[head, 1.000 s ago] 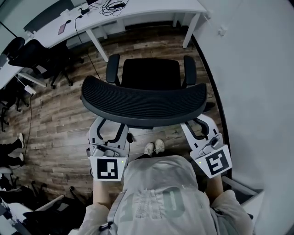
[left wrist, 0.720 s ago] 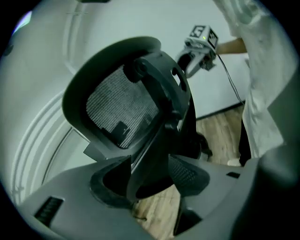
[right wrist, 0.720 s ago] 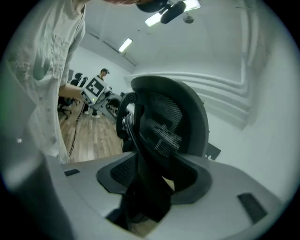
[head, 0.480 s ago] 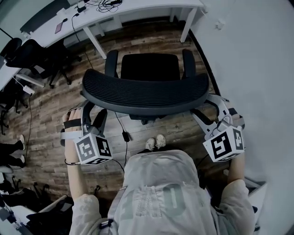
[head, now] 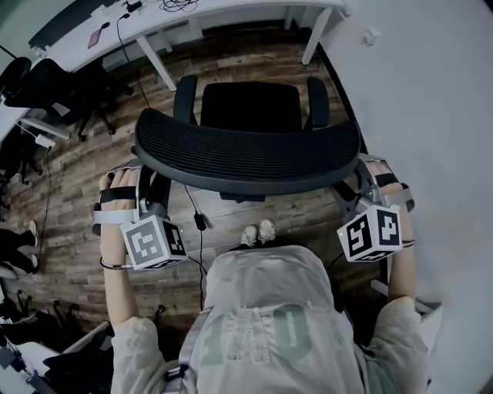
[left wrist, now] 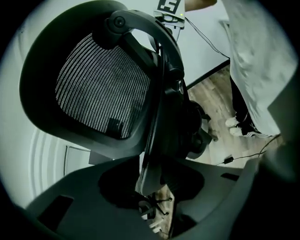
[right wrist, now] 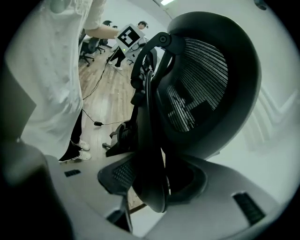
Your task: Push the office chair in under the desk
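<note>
Item: office chair, black mesh back, 2 armrests; stands on the wood floor facing the surface, seat in line with the gap between its 2 white legs but still short of its edge. Progress: judged early; chair lined up and flanked, push still to be made.

Left gripper: fingers closing, left rim of the backrest between them, not yet pinched. Right gripper: fingers wide but closing, right rim between them, likewise unpinched.

Surface: white, long; cables lying on top.

Room: pale wall close on the right; further dark chairs at left; a floor cable with adapter behind the chair.
</note>
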The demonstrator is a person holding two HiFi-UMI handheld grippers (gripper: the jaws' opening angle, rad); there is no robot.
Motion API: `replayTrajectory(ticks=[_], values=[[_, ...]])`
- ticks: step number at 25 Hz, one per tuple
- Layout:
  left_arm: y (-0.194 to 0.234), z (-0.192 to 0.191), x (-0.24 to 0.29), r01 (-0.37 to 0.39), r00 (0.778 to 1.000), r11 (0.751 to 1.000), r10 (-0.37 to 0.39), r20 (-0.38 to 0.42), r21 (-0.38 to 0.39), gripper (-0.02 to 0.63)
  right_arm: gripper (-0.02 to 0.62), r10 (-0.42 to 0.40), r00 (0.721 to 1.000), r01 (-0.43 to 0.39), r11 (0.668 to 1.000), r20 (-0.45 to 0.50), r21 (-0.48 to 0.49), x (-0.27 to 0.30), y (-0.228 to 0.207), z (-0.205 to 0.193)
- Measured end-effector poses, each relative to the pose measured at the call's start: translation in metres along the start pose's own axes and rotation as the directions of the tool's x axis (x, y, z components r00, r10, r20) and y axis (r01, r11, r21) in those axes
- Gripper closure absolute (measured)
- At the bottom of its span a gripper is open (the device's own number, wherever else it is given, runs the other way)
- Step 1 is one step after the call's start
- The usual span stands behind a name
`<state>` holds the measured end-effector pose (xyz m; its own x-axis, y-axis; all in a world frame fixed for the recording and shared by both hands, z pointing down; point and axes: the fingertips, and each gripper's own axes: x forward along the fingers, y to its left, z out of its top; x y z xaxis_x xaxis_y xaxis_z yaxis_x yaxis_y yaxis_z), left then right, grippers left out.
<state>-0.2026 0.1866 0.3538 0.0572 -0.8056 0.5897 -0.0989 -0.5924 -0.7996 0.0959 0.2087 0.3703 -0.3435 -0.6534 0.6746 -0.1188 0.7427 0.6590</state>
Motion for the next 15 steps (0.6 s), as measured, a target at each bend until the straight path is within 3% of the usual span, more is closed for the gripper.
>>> replayTrajectory(ticks=[3, 9, 15], values=[[0.002, -0.002, 0.001, 0.017, 1.000, 1.000, -0.017, 0.008, -0.013, 0.443, 0.422, 0.043, 0.999, -0.043, 0.999, 0.002, 0.014, 0.002, -0.001, 0.002], [-0.002, -0.002, 0.007, 0.116, 0.993, 0.993, -0.115, 0.039, -0.025, 0.459, 0.426, 0.078, 0.997, -0.078, 0.996, 0.015, 0.032, 0.005, -0.001, 0.000], [0.001, 0.002, 0.011, 0.111, 0.993, 0.993, -0.110, 0.038, -0.028, 0.459, 0.426, 0.079, 0.997, -0.080, 0.996, 0.023, 0.036, 0.007, -0.006, -0.006]])
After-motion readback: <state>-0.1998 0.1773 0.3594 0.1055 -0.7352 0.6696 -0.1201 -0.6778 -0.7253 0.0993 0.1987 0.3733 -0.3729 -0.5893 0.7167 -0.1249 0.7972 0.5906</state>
